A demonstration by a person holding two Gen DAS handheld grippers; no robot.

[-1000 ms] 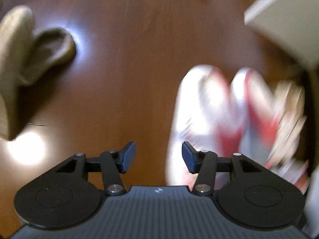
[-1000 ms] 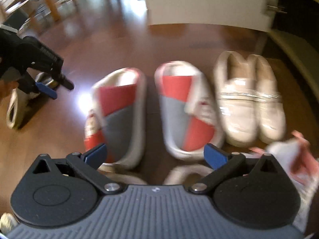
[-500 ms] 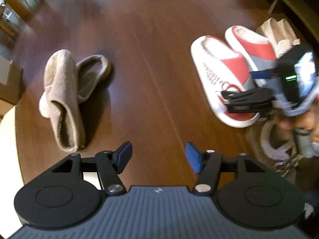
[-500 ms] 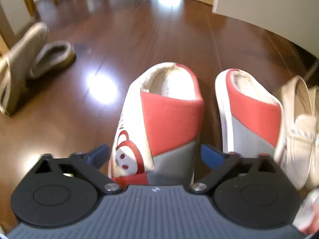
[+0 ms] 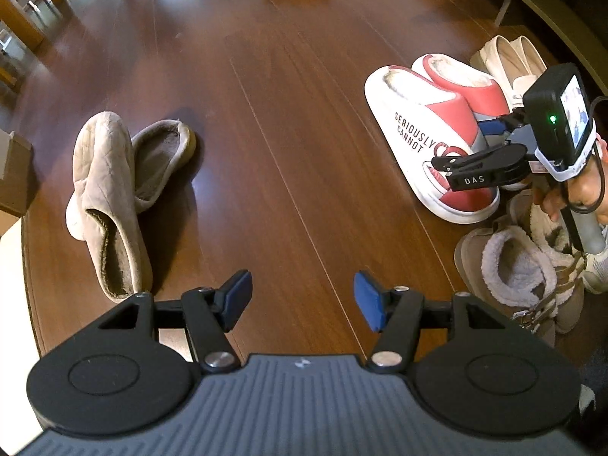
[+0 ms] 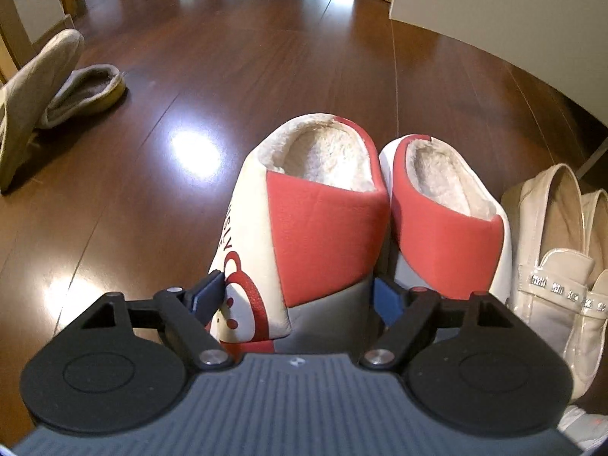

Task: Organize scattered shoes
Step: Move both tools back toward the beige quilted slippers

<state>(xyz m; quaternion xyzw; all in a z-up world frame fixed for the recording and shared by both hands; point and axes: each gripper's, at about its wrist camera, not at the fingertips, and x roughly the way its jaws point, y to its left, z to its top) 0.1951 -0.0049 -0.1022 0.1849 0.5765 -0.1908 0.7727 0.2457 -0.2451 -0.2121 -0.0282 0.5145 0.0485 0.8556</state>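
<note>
Two red slippers (image 6: 323, 228), apparently two beige slippers (image 5: 114, 190).

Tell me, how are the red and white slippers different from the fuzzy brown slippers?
The red and white slippers sit neatly side by side; the brown slippers lie jumbled, one tipped on its side against the other. The red ones carry printed words; the brown ones are plain. Both pairs are backless, with fuzzy lining.
</note>
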